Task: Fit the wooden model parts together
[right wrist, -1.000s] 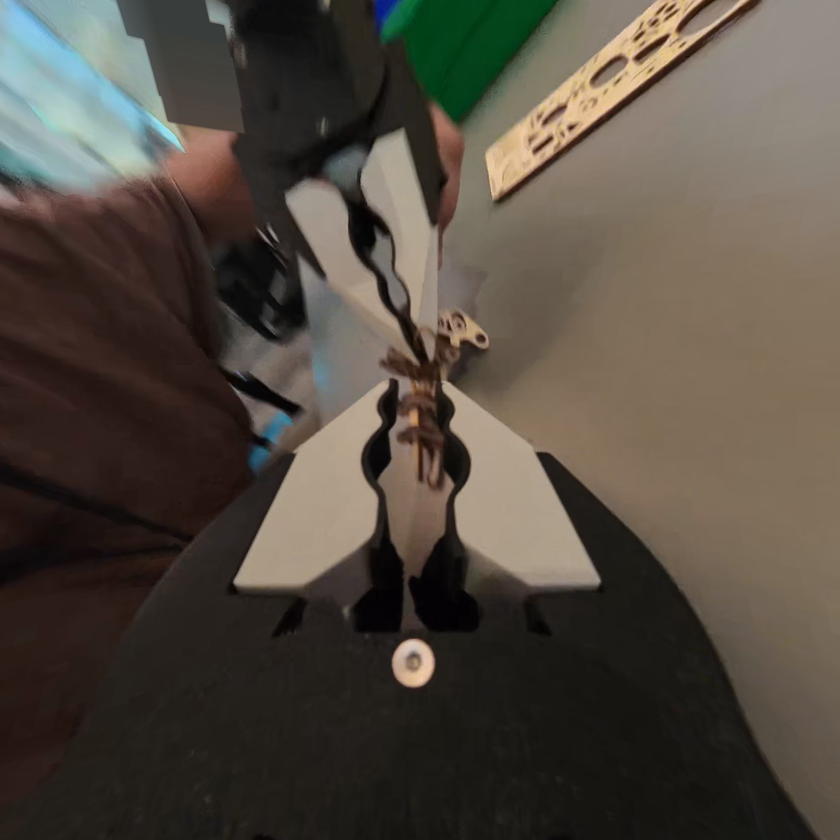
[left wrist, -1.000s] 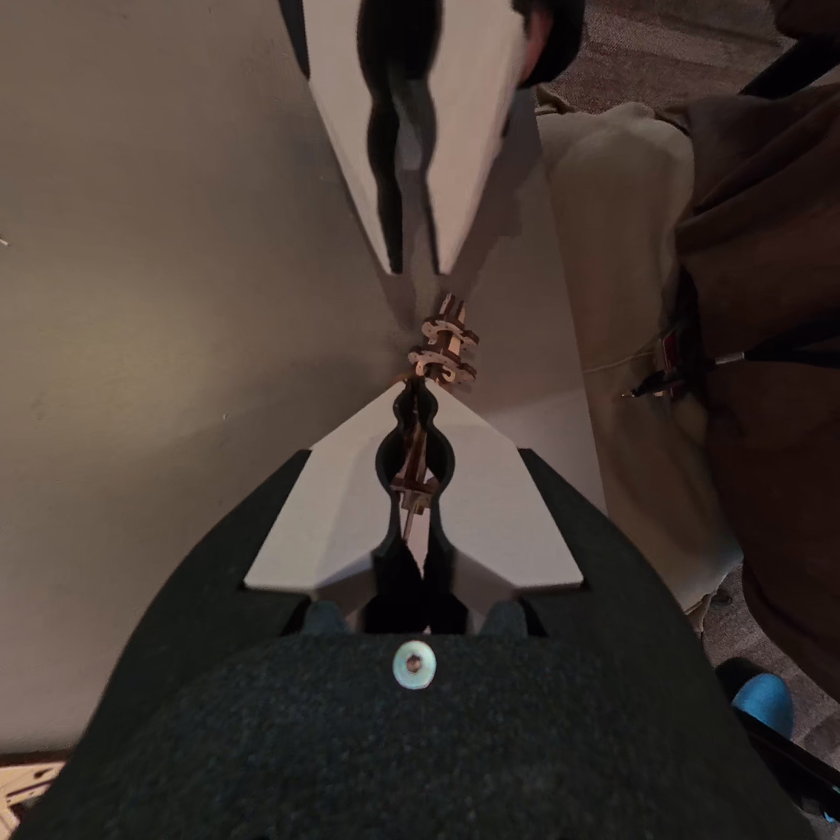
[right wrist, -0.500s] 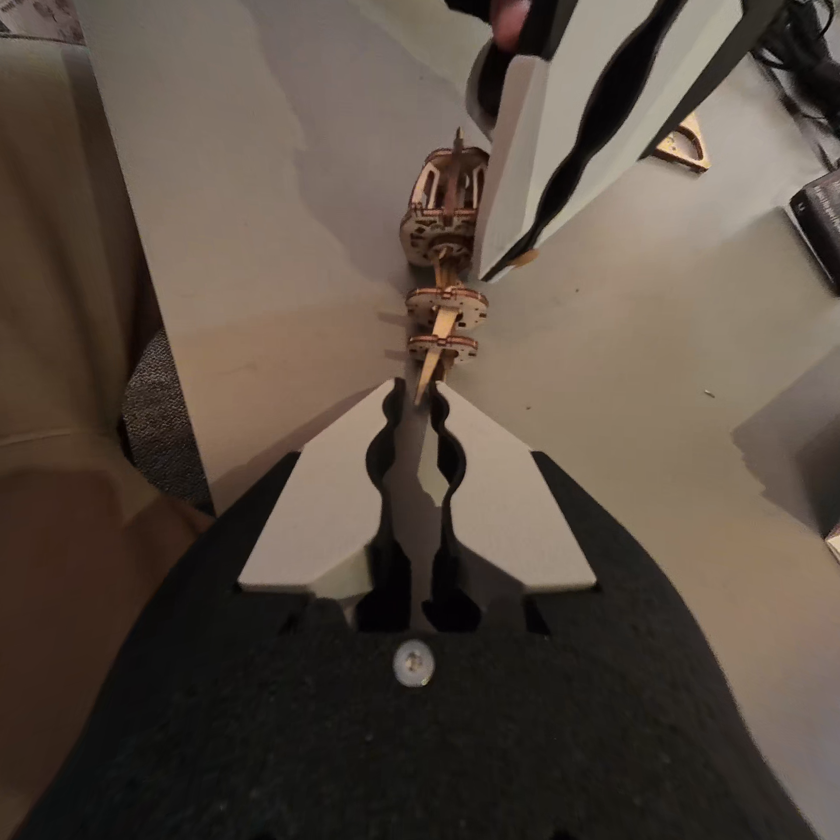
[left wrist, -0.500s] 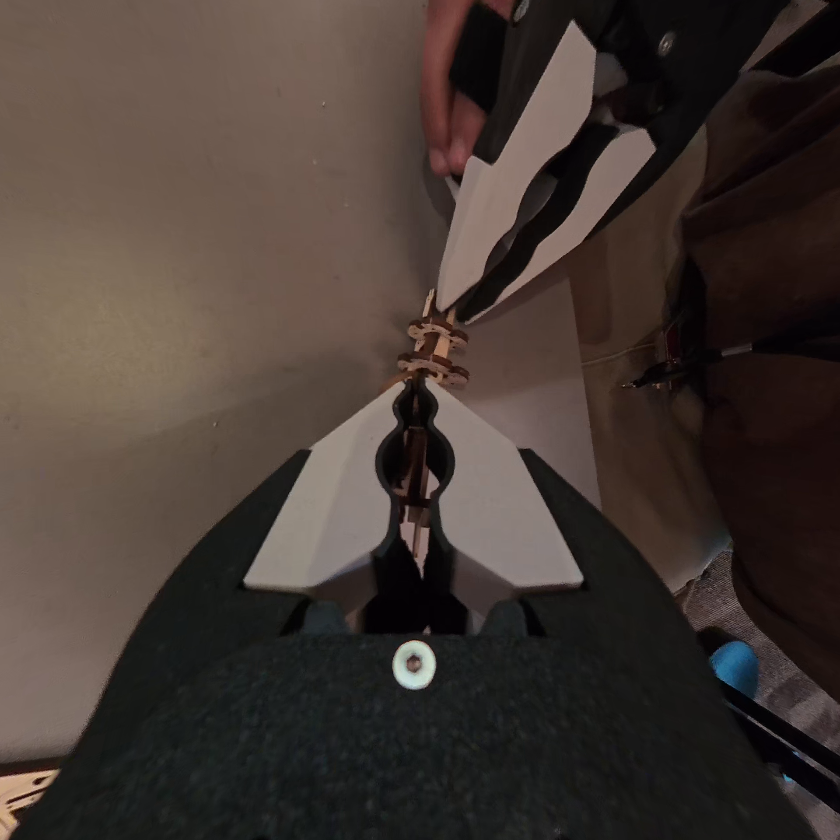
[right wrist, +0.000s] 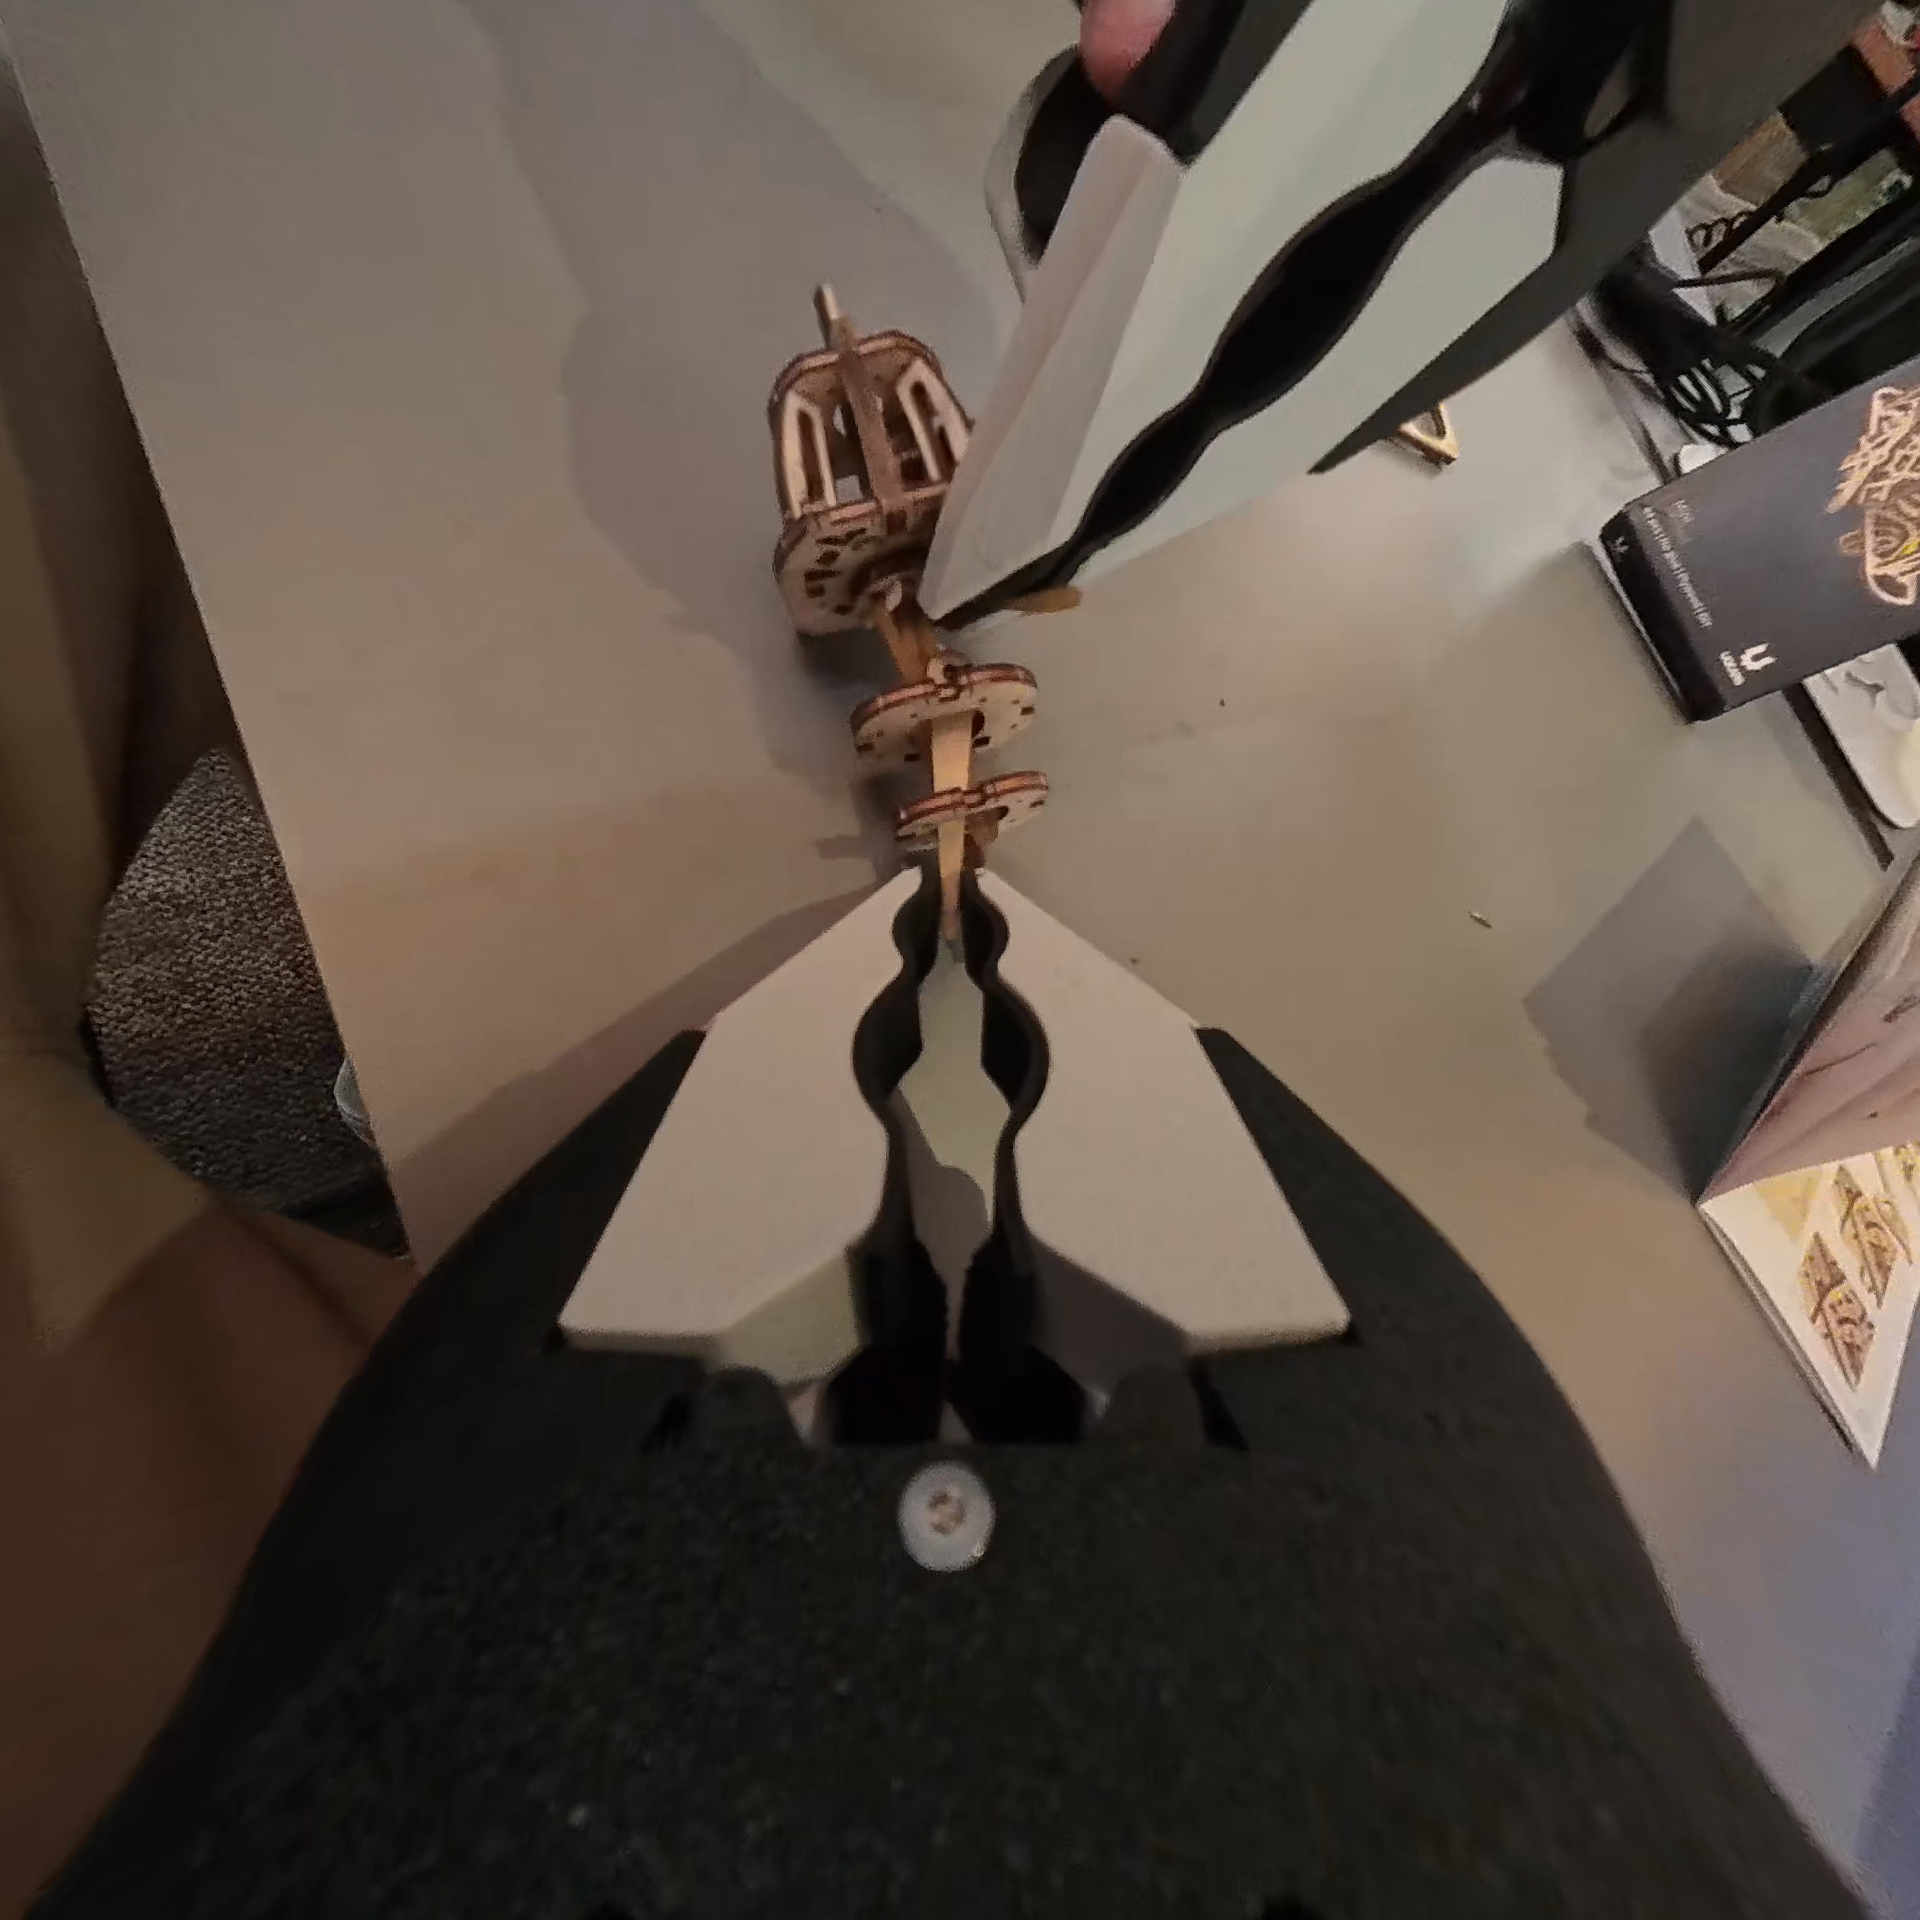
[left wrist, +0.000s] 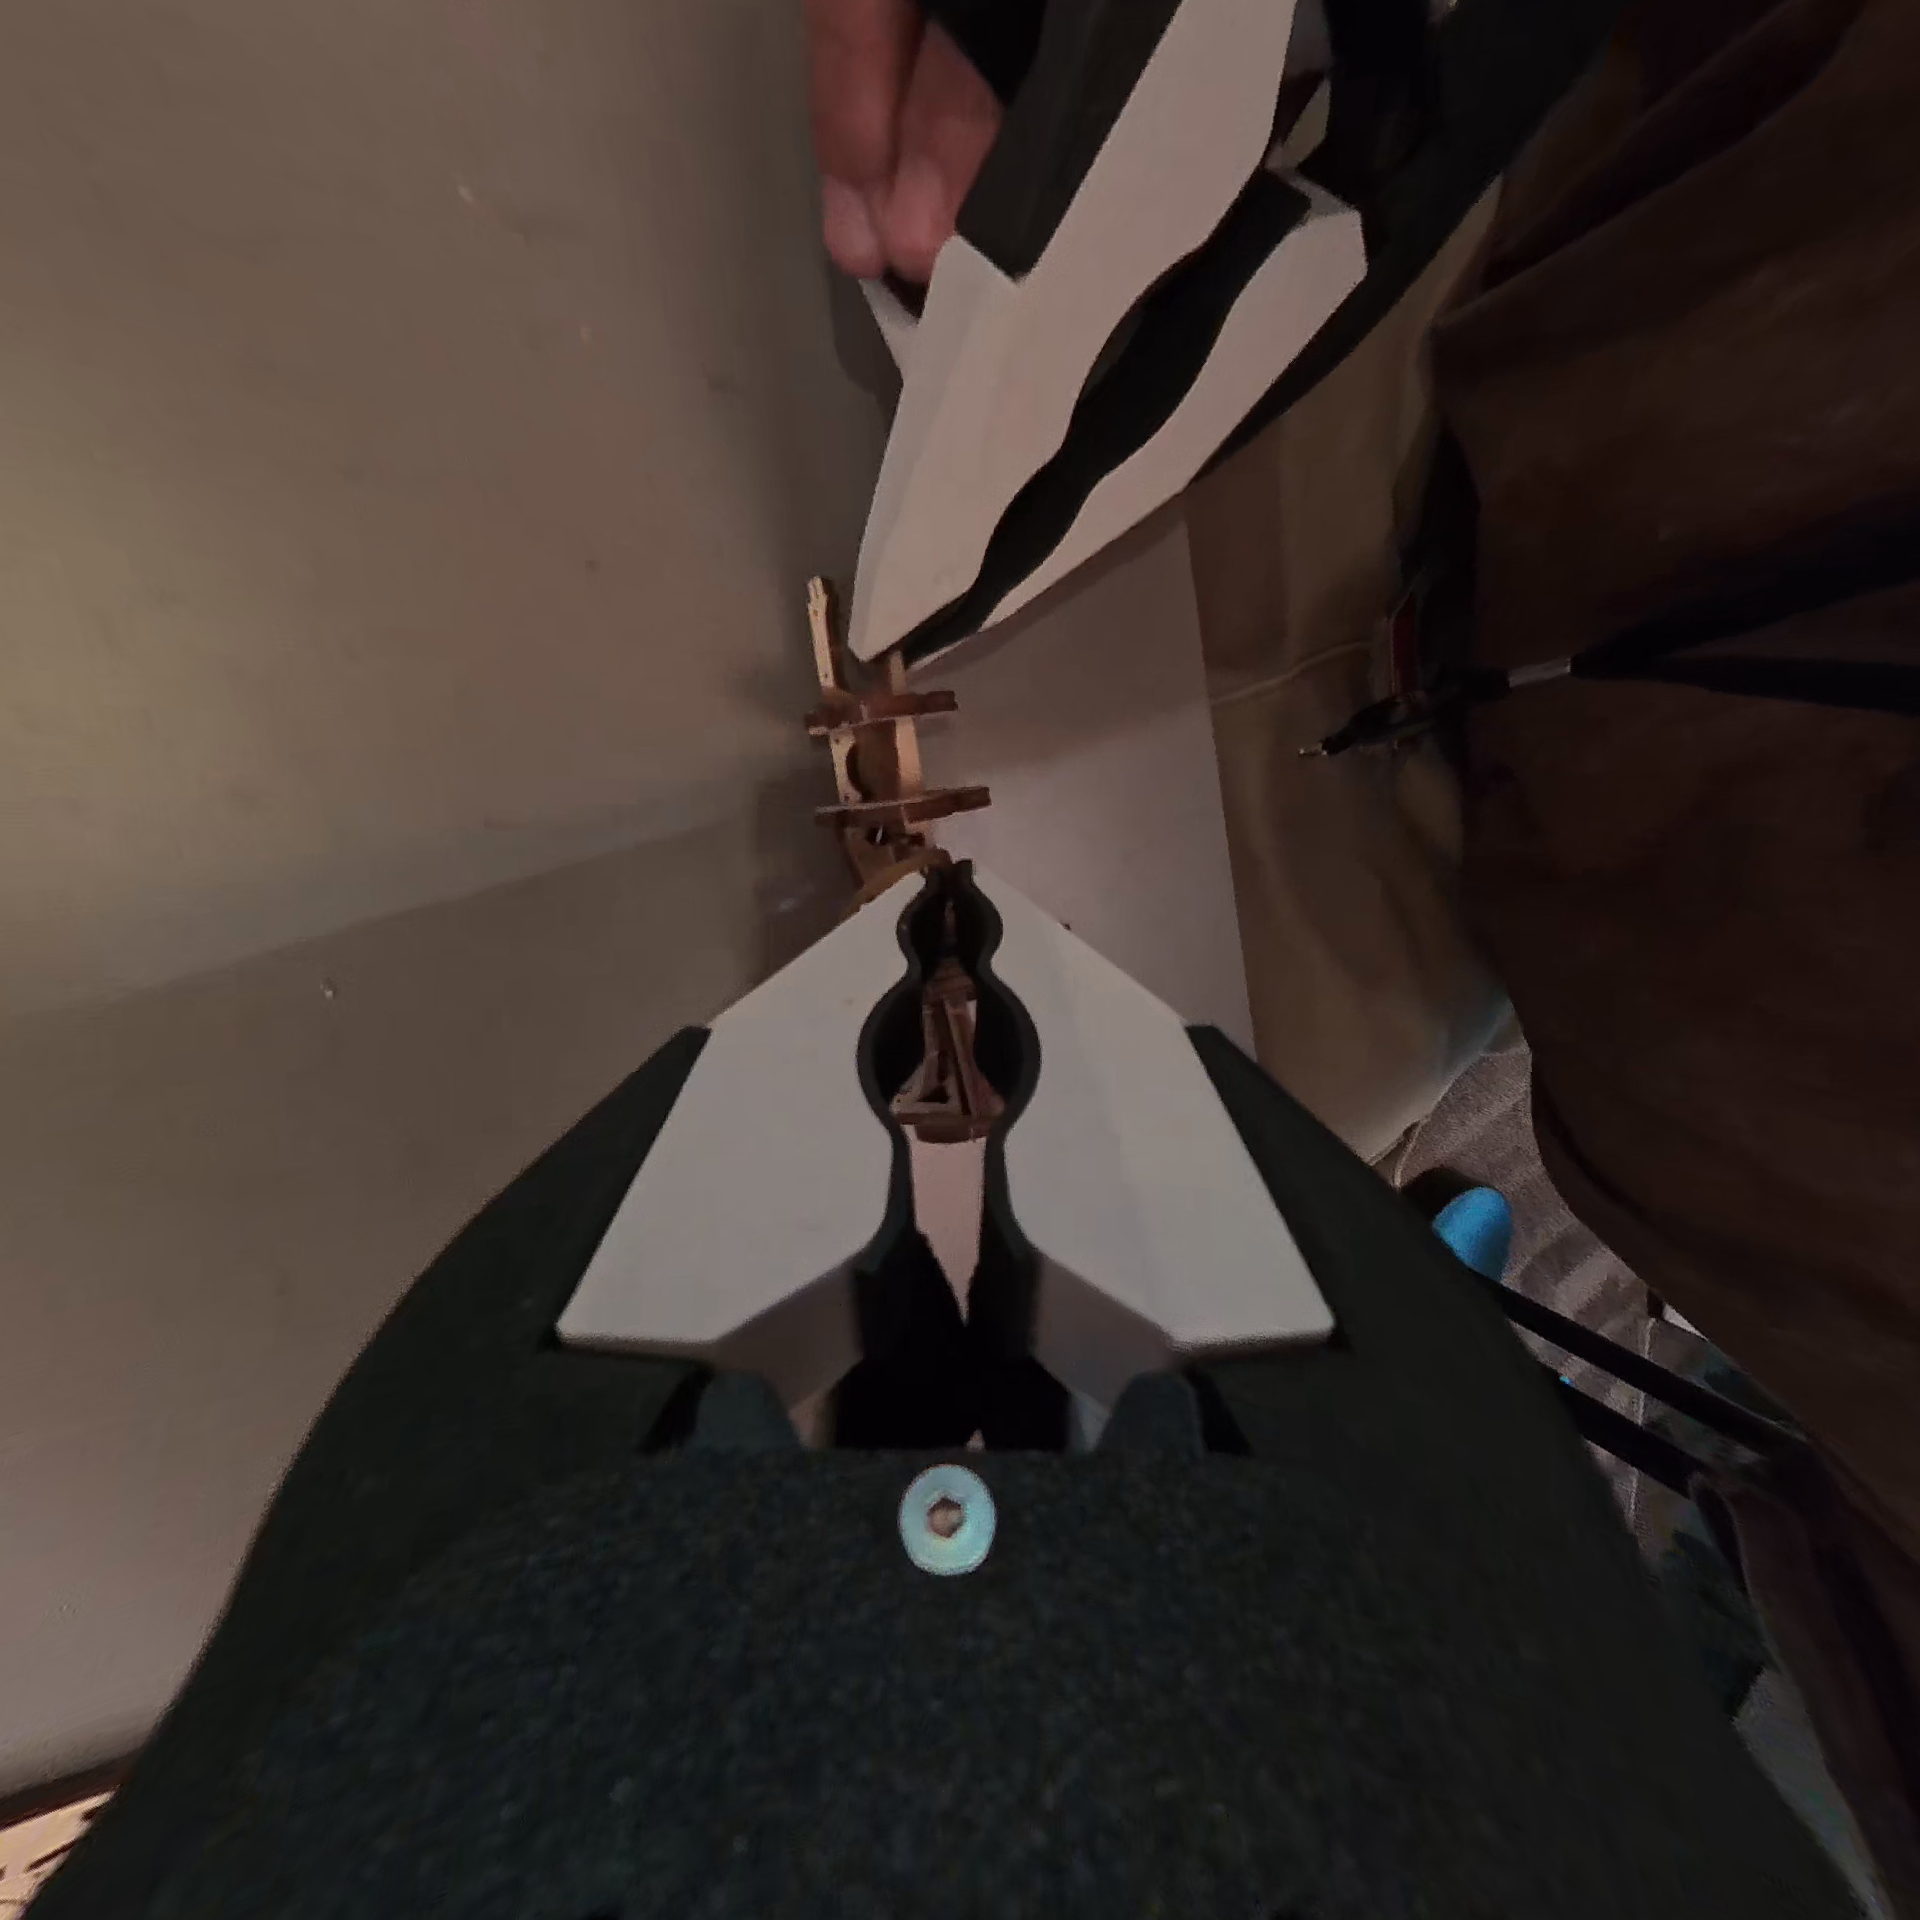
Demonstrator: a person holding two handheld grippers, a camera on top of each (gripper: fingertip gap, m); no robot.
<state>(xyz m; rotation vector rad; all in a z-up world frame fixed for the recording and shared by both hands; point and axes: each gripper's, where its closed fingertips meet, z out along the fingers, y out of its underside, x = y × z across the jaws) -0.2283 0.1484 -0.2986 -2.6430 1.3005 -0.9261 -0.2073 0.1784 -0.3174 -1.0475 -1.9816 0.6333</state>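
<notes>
Above the grey desk (right wrist: 1299, 831), the wooden model (right wrist: 940, 717), a shaft carrying two discs and a cage-like drum, is held between both tongs. The left tongs (left wrist: 940, 883) are clamped on its drum end, and the right tongs (right wrist: 945, 894) are closed on the shaft tip. A dark box (right wrist: 1766, 551) is seen at the desk's right.

Pale wooden model (right wrist: 914, 623) (caged drum, two discs on a thin shaft) held above the grey table (right wrist: 520, 416).
</notes>
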